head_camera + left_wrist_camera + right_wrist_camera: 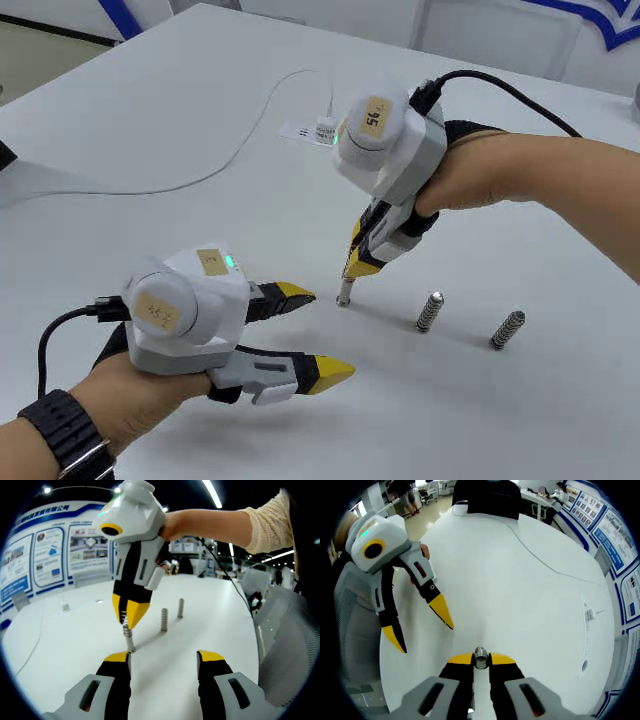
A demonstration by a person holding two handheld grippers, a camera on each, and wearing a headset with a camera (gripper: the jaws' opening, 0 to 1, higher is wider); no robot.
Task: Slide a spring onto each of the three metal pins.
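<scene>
Three upright metal pins stand in a row on the white table (180,120). The two on the right, pin (429,312) and pin (507,329), each wear a spring. Over the left pin (344,292) my right gripper (356,266) points straight down, shut on a spring (480,658) whose coil shows between its yellow tips. In the left gripper view that spring (126,625) sits at the pin's top (129,642). My left gripper (312,333) lies low on the table to the left of the pins, open, nothing between its fingers (117,666).
A white cable (225,160) runs across the far table to a small white device (325,131) on a label. A black cord trails from each gripper. A grey mesh chair (285,645) stands by the table edge.
</scene>
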